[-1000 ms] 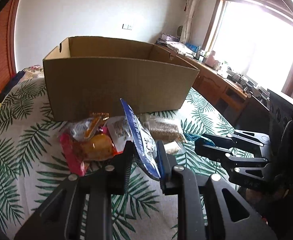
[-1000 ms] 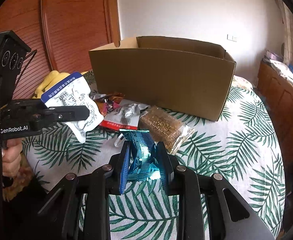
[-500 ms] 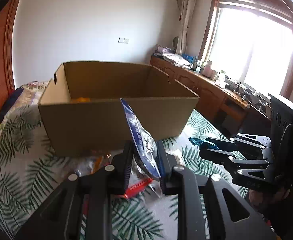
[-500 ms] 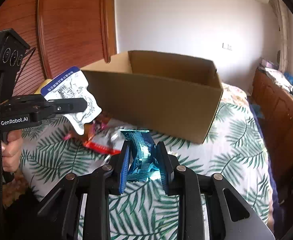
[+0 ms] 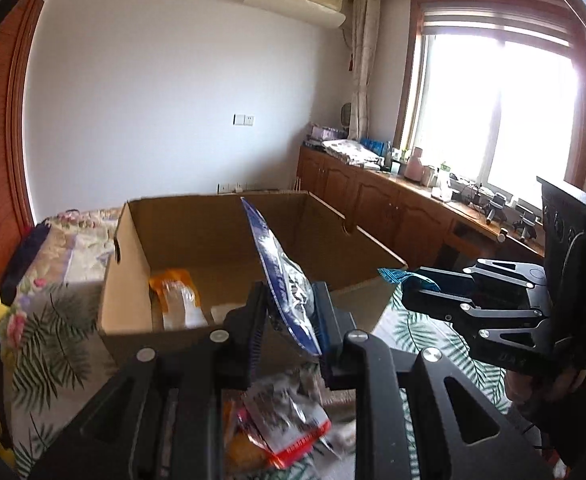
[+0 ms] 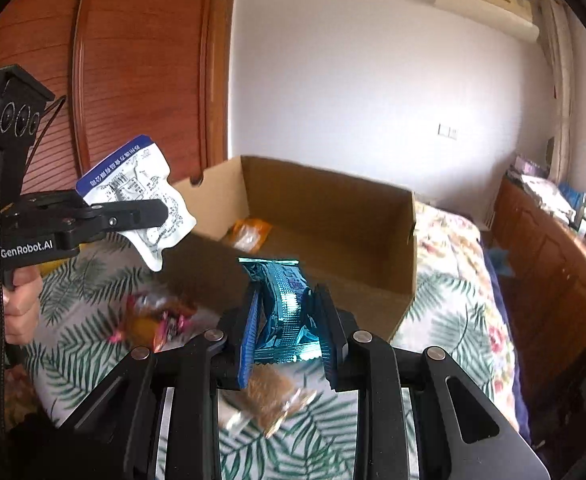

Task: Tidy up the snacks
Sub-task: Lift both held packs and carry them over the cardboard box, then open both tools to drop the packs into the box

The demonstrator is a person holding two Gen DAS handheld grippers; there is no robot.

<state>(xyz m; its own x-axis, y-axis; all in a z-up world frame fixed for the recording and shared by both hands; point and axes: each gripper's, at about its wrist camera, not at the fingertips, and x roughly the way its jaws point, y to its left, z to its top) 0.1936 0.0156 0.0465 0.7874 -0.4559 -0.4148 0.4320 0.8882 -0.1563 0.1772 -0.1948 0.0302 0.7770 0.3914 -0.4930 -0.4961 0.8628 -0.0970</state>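
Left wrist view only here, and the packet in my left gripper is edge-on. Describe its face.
Observer: The white snack packet has a blue top band and black print; the left gripper clamps its middle.
Operator: Report the right gripper's load.
Observer: The right gripper is shut on a crinkled teal foil packet, standing upright between its fingers.
Operator: Check beneath it.
Observer: A clear packet of brown crumbly snack lies on the leaf-print cloth there.

The left gripper (image 5: 289,316) pinches a blue-and-white snack packet (image 5: 279,276) in the middle of the frame, before the open cardboard box (image 5: 229,240).
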